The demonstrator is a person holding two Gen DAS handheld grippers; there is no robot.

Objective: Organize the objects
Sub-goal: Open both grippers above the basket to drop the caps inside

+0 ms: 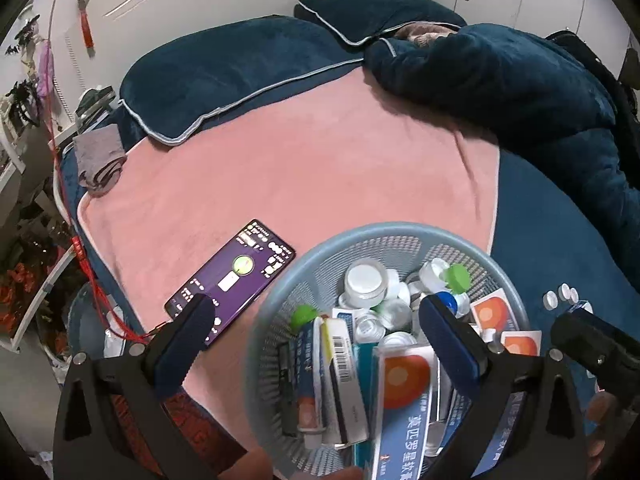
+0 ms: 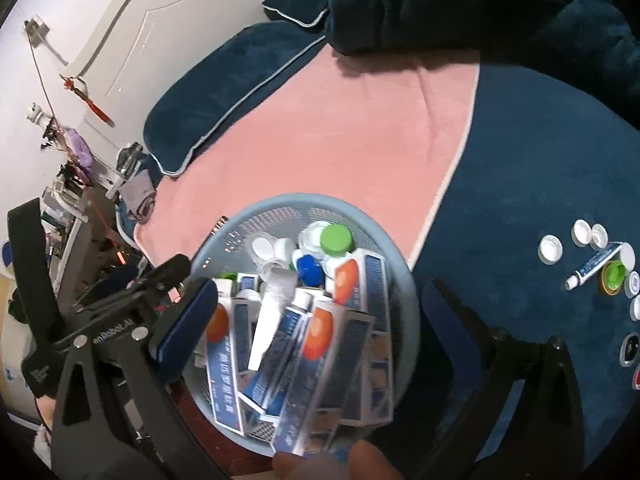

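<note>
the blue mesh basket (image 1: 280, 304) sat at the near edge of the bed, partly on the pink blanket (image 1: 304, 168), and we saw it crammed with ointment boxes (image 1: 404, 376), tubes and small jars (image 1: 366, 282). our left gripper (image 1: 320, 336) hung above it with jaws spread wide, gripping nothing; our right gripper (image 2: 320, 320) did likewise. a phone (image 1: 232, 276) lay just beside the basket. loose caps (image 2: 551, 249) and one tube (image 2: 594, 266) rested apart on the dark blue cover (image 2: 520, 184).
</note>
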